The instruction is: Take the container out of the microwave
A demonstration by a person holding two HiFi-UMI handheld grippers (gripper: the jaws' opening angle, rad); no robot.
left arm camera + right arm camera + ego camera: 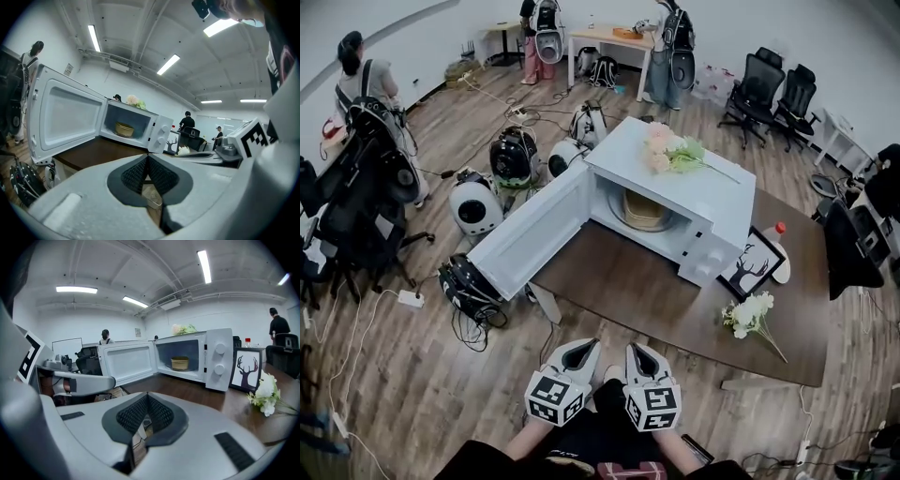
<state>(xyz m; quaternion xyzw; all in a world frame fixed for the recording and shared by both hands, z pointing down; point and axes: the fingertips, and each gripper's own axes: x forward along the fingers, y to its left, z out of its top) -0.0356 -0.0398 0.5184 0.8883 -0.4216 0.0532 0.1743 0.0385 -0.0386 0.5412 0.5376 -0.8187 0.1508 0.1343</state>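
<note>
Head view, looking steeply down at a dark wooden table [675,319] in an office with a wood floor. A white microwave [712,211] sits on the table's far end, at about 12 o'clock from the person. Its door [534,239] is swung fully open toward 9 o'clock and overhangs the table edge, so the cavity faces the person with nothing in the way.

The container [644,208], a round tan bowl, stands upright in the middle of the cavity. It has not been taken out.

At 6 o'clock, low in the view and close to the person's body, are the two hand-held tools. The left gripper [581,349] and right gripper [636,352] sit side by side, both pointing toward the microwave and well short of the table edge. Each gripper's own view shows its dark ribbed pads pressed together with nothing between them. Judging by this, the reach has not arrived, and the jaws need to part before they can take the bowl.

Pink and white flowers [670,150] lie on top of the microwave. At 3 o'clock of it, a framed deer picture [752,264] leans upright, with a white bouquet [748,314] nearer the person. Neither blocks the path to the cavity.
</note>
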